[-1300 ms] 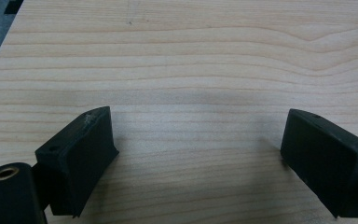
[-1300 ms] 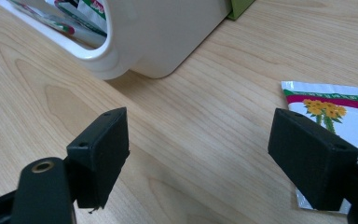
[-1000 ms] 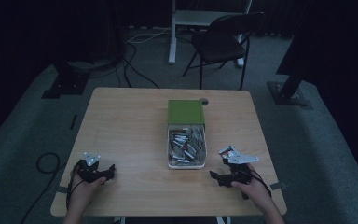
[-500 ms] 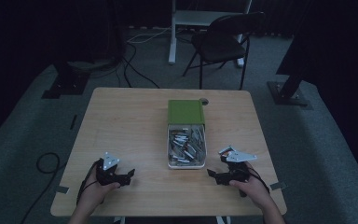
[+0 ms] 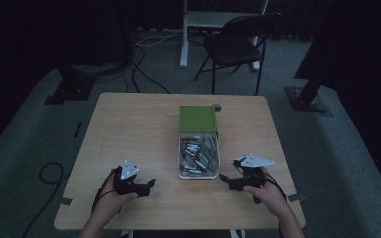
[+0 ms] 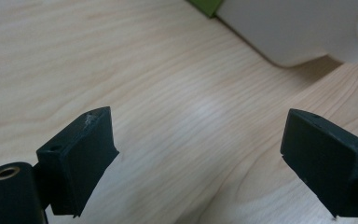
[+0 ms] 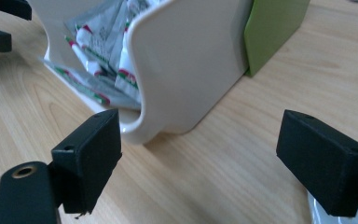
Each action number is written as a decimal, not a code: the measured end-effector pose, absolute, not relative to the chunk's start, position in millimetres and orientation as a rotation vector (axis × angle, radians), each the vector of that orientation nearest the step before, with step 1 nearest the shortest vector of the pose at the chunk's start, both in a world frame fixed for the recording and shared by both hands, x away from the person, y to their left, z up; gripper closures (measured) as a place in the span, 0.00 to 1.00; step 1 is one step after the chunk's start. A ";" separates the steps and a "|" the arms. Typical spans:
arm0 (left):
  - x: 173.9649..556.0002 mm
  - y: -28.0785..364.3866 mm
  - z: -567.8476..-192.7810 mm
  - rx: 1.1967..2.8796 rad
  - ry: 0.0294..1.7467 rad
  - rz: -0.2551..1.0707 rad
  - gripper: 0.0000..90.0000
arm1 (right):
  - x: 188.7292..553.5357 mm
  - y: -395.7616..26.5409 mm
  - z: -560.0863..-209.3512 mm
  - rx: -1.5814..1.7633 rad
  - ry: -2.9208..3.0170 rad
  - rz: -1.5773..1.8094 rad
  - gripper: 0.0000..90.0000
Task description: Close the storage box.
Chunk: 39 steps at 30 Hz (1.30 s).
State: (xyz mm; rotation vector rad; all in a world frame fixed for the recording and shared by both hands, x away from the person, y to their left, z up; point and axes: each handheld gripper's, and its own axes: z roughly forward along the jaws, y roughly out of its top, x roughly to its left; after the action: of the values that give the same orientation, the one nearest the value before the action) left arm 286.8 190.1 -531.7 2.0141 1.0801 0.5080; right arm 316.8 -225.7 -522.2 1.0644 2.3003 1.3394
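A green box [image 5: 197, 119] stands mid-table with a white tray [image 5: 199, 173] pulled out of it toward me, full of several foil packets [image 5: 197, 151]. My left gripper [image 5: 150, 183] rests on the table left of the tray, pointing at it. Its jaws have just been opening and stand open over bare wood in the left gripper view [image 6: 196, 126], with the tray corner [image 6: 298, 28] ahead. My right gripper [image 5: 224, 177] lies right of the tray, open. In the right gripper view [image 7: 200, 126] its jaws face the tray's wall [image 7: 186, 70] and packets [image 7: 98, 42].
The wooden table [image 5: 129, 129] has bare surface on both sides of the box. A small round object [image 5: 217, 107] lies behind the box. A black folding chair [image 5: 238, 44] and floor cables [image 5: 144, 69] are beyond the far edge.
My left gripper has moved right across the table toward the tray. The right gripper has stayed where it was.
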 end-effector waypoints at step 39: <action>317.1 124.3 -509.1 1.954 0.880 0.430 0.12 | 335.0 -215.9 -513.1 1.074 2.270 1.385 0.15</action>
State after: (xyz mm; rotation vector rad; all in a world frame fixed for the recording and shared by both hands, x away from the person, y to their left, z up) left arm 317.1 124.3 -509.1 1.9543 0.8804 0.4299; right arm 335.0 -215.9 -513.1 1.0739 2.2705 1.3851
